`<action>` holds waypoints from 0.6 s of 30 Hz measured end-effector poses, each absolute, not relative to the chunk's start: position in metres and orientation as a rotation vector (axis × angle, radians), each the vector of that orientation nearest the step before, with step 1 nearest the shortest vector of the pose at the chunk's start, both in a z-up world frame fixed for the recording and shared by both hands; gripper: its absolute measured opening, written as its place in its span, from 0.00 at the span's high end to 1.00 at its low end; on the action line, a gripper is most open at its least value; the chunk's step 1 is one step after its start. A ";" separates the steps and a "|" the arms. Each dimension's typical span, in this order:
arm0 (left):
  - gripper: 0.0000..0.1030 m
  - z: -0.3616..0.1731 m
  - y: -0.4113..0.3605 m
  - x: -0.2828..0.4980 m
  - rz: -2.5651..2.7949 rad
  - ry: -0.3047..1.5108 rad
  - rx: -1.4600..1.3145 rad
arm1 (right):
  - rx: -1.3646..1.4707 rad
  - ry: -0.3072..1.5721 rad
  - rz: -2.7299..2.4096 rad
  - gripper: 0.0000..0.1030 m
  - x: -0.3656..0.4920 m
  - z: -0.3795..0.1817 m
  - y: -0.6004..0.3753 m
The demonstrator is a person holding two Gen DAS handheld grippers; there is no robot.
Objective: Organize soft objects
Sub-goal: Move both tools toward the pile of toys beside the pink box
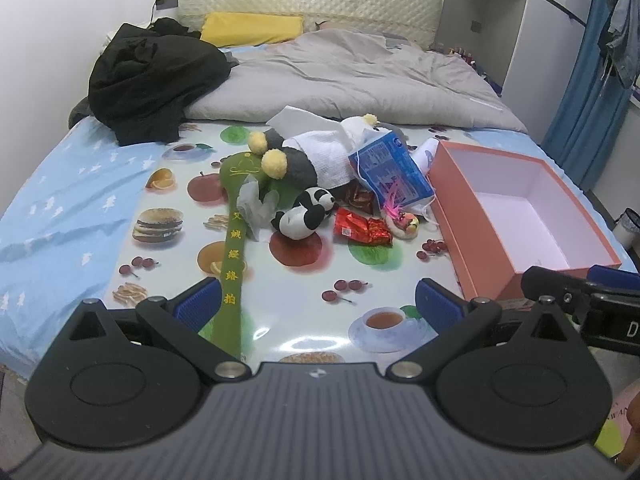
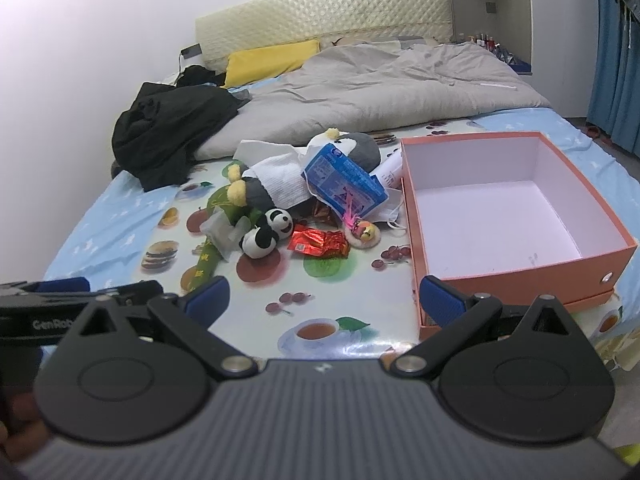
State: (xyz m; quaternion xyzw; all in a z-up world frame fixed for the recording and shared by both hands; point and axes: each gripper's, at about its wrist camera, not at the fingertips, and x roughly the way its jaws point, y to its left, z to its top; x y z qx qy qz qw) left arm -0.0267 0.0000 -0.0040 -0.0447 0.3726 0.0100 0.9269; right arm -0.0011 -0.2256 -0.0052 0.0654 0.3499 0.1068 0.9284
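Both the left gripper [image 1: 318, 304] and right gripper [image 2: 324, 300] hover wide open and empty; grabbing the small panda plush [image 1: 306, 216] risks snagging red foil packets [image 1: 362, 230] beside it.

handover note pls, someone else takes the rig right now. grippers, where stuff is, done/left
Left gripper: open, holding nothing, low at the bed's near edge.
Right gripper: open, holding nothing, beside the box's near corner.
Box: on the mat at right, nothing in it.
Pile left of the box: panda, penguin plush, white towel, green swatter, blue pack, red wrappers.
Done: nothing packed.
Left: everything soft into the box.
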 end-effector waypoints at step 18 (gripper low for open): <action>0.00 -0.006 -0.007 -0.029 0.004 0.771 -0.087 | 0.158 0.718 0.212 0.00 -0.004 -0.006 -0.230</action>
